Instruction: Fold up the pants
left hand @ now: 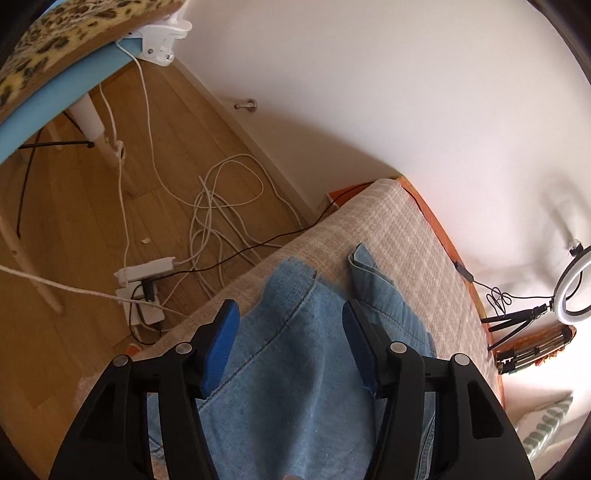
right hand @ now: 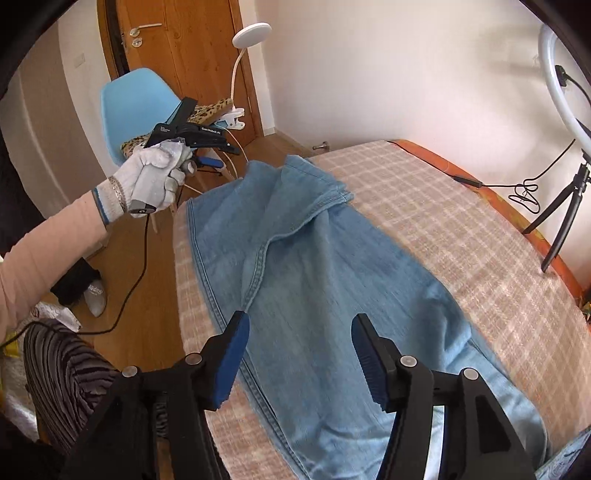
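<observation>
Light blue denim pants (right hand: 314,266) lie on the beige checked cloth-covered table (right hand: 461,221). Left gripper (left hand: 291,332) and right gripper (right hand: 299,350) both hover above the denim, jaws apart, holding nothing.

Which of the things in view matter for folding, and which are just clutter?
For the job: jeans; left gripper, right gripper, both open over the denim; checked cover.
Just lying about: blue chair, clip lamp, ring light, floor cables.
</observation>
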### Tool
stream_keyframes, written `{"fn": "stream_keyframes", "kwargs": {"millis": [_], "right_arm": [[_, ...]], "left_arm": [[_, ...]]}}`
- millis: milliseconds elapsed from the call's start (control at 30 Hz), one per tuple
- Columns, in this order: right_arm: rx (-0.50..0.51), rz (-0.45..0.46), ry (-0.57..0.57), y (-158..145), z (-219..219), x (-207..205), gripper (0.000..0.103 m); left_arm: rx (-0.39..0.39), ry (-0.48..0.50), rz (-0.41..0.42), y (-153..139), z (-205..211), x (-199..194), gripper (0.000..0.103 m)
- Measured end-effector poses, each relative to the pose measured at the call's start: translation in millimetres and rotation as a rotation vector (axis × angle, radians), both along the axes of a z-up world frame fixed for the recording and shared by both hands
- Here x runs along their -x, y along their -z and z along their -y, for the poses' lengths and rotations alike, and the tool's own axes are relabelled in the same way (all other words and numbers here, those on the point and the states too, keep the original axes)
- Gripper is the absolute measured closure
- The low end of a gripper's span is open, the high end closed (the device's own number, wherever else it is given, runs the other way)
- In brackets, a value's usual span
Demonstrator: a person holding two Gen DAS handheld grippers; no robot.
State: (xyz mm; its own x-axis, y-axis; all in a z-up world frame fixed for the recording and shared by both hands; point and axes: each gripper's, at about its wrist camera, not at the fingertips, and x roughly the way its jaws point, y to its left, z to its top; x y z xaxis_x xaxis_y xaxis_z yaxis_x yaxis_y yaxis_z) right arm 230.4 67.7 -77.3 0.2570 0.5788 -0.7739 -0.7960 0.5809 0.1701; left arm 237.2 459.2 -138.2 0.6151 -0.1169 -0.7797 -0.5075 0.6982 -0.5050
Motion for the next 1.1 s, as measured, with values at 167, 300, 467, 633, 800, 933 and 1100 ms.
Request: {"fn": "stream_keyframes", "kwargs": {"millis": [167,300,467,633,800,933,1100], "right_arm": [[-0.060,-0.152,0.094,25.1,-78.5,-73.9,0.042],[-0.021,-0.252,0.185,67.8,-123.1,-113.9,0.043],[-0.029,-0.270,0.197,85.6,-145.0,-117.8,0.079],[-0.079,-0.208,0.189,72.8,-143.6,-114.6,0.101],[-0.144,-0.165,0.107,41.3,-152.1,-97.8,0.101],[-0.192,-0.121,0.003,9.8,-175.7,-72.2,0.102],[-0.224,-0.101,-0.068,-10.6,-183.9,-47.5,0.103]], "left_arm": [[0.051,0.044,-0.056,25.9,-5.0,-28.0,0.046],[0.053,0.059,-0.041,37.5,-1.9,-30.9,0.065],[-0.018,0.100,0.164,7.2,9.7,-18.3,0.088],[-0.270,0.043,0.014,10.1,-6.6,-31.7,0.088],[-0.192,-0.025,0.005,7.5,-41.6,-8.5,0.088],[-0.182,0.054,0.001,0.6,-31.7,26.7,0.053],[-0.232,0.121,-0.082,12.5,-7.2,67.6,0.051]]}}
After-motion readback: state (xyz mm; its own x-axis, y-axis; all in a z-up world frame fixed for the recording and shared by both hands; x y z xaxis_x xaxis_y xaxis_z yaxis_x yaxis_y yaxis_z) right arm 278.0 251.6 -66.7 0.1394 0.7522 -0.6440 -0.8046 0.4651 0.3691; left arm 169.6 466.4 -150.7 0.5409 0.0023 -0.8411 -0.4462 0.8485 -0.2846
